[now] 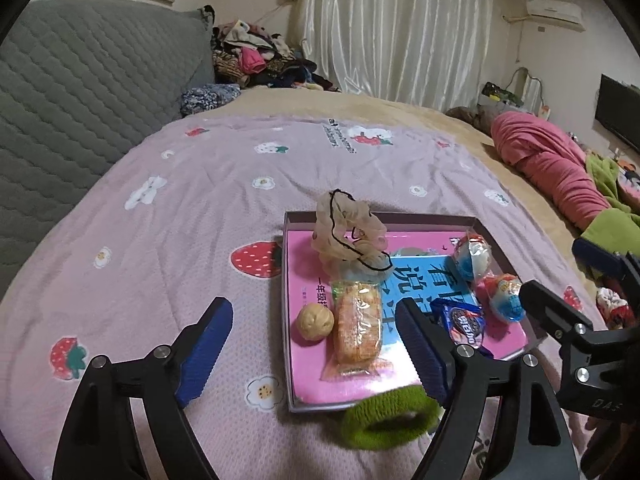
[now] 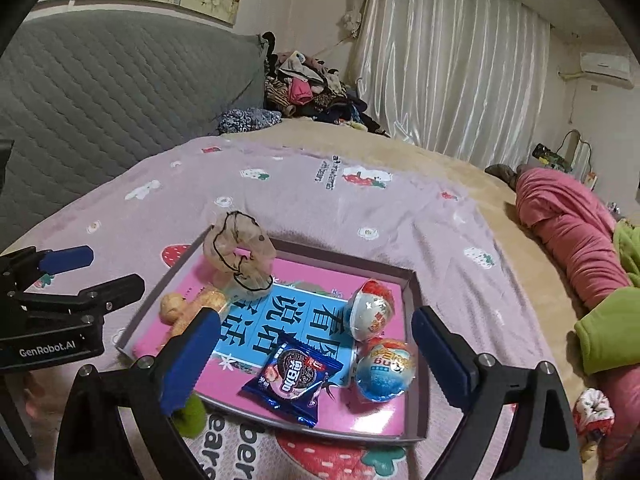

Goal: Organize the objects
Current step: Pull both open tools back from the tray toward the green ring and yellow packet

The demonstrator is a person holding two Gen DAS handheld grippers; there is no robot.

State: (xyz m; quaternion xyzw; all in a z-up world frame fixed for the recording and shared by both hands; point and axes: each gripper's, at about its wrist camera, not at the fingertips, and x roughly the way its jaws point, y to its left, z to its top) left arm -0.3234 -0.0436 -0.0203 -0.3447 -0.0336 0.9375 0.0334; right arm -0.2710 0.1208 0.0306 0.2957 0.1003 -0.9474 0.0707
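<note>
Both tools open, nothing gripped. Left tool (image 1: 316, 350) hovers over the near-left part of the tray (image 1: 286, 320), jaws spread wide; right tool (image 2: 316, 356) hovers over the tray's near-right part, jaws also wide apart.

Tray sits on the bed's pink strawberry quilt (image 1: 180, 208), with a pink and blue book (image 2: 280, 316) lying flat inside it. On the book:
- beige scrunchie (image 1: 348, 236) with black trim at the far-left end
- orange snack bar (image 1: 358, 326) in a clear wrapper, left side, walnut (image 1: 315, 322) just beside it
- blue cookie packet (image 2: 294, 376) at the near edge
- two foil eggs (image 2: 372, 316) on the right side, one nearer than the other, close together; can't tell if they touch

Green hair tie (image 1: 386, 416) lies on the quilt just outside the tray's near edge, blurred in the left view and mostly hidden behind a finger in the right view.
</note>
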